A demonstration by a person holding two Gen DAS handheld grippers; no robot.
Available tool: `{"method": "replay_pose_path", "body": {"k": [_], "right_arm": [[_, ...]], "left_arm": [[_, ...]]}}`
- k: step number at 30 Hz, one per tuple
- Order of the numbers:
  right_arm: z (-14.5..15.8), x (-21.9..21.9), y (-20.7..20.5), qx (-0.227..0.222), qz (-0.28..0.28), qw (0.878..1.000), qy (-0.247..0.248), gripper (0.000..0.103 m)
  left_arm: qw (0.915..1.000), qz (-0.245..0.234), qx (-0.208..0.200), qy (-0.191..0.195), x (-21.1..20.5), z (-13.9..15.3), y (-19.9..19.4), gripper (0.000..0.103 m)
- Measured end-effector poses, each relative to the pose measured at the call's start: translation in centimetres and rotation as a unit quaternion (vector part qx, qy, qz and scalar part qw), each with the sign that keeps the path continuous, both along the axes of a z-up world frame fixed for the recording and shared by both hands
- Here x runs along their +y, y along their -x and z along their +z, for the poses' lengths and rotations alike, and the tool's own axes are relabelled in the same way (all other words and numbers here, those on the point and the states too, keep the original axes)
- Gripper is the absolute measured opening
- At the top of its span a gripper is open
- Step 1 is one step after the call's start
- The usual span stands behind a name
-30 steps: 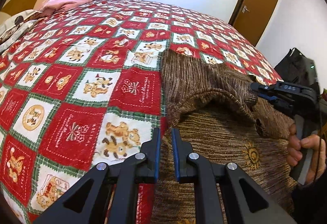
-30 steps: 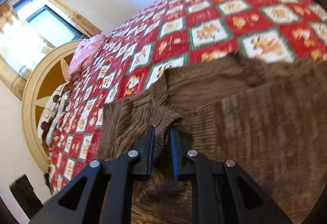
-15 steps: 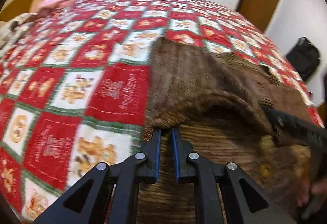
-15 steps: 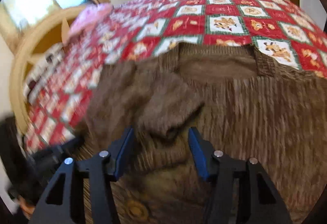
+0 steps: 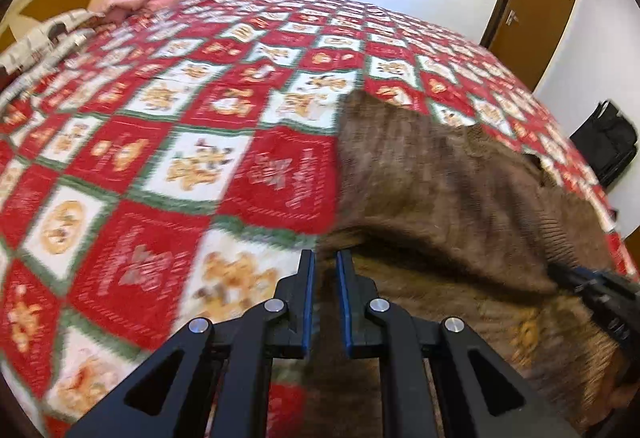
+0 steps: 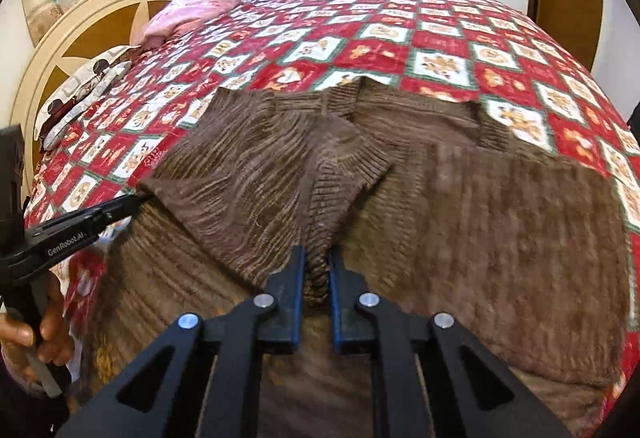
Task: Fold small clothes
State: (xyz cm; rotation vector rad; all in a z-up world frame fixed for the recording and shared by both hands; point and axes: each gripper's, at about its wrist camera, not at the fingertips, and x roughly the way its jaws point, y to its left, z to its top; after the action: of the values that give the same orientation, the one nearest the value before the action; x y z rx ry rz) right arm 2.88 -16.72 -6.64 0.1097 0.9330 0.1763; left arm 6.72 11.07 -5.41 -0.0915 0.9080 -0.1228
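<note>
Knitwear is the landmark for everything on the bed: a brown ribbed sweater (image 6: 480, 230) lies spread on the red patchwork bedspread (image 5: 168, 142), its neckline toward the far side of the bed and its hem toward the person. One sleeve (image 6: 256, 190) is already laid across the sweater's chest, slanting from the shoulder on the headboard side down toward the middle.

The right gripper (image 6: 317, 270) is closed on the ribbed cuff of that sleeve; a bunched ridge of knit shows squeezed between its blue-lined jaws. Holding the cuff probably lets the person steer the free end of the sleeve so it lies straight on the sweater's body rather than crumpling.

The left gripper (image 5: 323, 270) sits at the sweater's side edge, where the sleeve fold meets the bedspread. Its jaws stand nearly together with only a slim gap. The right wrist view shows its tips at the corner of the folded sleeve, but whether fabric is pinched there I cannot tell; the left wrist view is blurred at that spot. My guess is it anchors the fold line so that pulling on the cuff does not drag the whole sweater.

A pink pillow (image 6: 188, 10) rests well beyond the sweater's neckline, near the rounded headboard (image 6: 80, 34), and a dark bag (image 5: 606, 140) stands off the bed past the sweater's other side.
</note>
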Motion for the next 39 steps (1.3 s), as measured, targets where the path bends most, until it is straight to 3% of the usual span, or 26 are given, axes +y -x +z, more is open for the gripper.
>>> {"method": "replay_pose_path", "body": {"k": [4,7,9,11,14,17,19,21,22,23,24,27,31,34,37,39], "right_arm": [[-0.8,-1.3,1.0,0.029,-0.007,1.0,-0.001,0.026],[0.4,-2.6,1.8,0.009,-0.02,0.999,-0.048,0.066],[1.8,-3.6,1.8,-0.029,-0.038,0.997,-0.065,0.067],[3.0,-4.3,0.8,-0.054,-0.054,0.995,-0.063,0.061],[2.7,-4.2,-2.2,-0.049,-0.054,0.997,-0.036,0.049],[1.2,-3.8,-4.7,-0.037,-0.056,0.998,-0.008,0.049],[0.5,-3.3,-5.5,-0.029,-0.049,0.998,0.005,0.049],[0.0,-2.2,-6.0,-0.027,-0.026,0.999,0.006,0.048],[-0.2,-1.6,-6.0,-0.023,-0.009,1.0,0.009,0.04],[-0.6,-0.9,-6.1,-0.015,0.004,1.0,0.022,0.02],[-1.0,-0.1,-6.2,-0.005,0.013,0.999,0.043,0.011],[-0.7,0.5,-6.0,-0.016,0.013,0.998,0.066,0.009],[1.9,-1.0,-5.3,-0.061,-0.016,0.995,0.075,0.009],[2.0,-2.1,-5.9,-0.06,-0.025,0.993,0.096,0.01],[0.0,-3.4,-7.1,-0.03,-0.038,0.992,0.112,0.011],[-0.6,-4.2,-7.2,-0.023,-0.076,0.986,0.148,0.011]], "left_arm": [[0.9998,-0.007,0.001,-0.018,0.8,0.1,1.2,0.011],[0.9994,-0.007,-0.024,-0.025,1.1,1.6,1.0,0.011],[0.999,-0.008,-0.041,-0.015,0.8,3.0,0.2,0.011],[0.9984,-0.012,-0.053,-0.012,0.0,4.0,-0.8,0.011],[0.9982,-0.003,-0.058,-0.014,-1.5,4.4,-2.9,0.011],[0.9985,-0.001,-0.052,-0.018,-2.8,3.2,-4.3,0.011],[0.9986,0.009,-0.029,-0.043,-3.1,1.5,-4.7,0.011],[0.9992,0.01,-0.007,-0.039,-2.6,-0.2,-4.3,0.011],[0.9989,0.014,-0.004,-0.045,-2.4,-0.6,-4.1,0.011],[0.9987,0.017,-0.008,-0.047,-2.1,-1.0,-3.8,0.012],[0.9986,0.019,-0.02,-0.045,-1.8,-1.0,-3.4,0.015],[0.9984,0.035,-0.02,-0.04,-1.2,-1.0,-3.3,0.03],[0.9971,0.064,-0.028,-0.031,-0.3,-1.7,-3.3,0.05],[0.9968,0.066,-0.031,-0.032,-0.4,-1.7,-3.4,0.05],[0.9966,0.065,-0.034,-0.037,-0.4,-1.8,-3.4,0.051],[0.9966,0.065,-0.036,-0.037,-0.3,-1.8,-3.4,0.051]]}}
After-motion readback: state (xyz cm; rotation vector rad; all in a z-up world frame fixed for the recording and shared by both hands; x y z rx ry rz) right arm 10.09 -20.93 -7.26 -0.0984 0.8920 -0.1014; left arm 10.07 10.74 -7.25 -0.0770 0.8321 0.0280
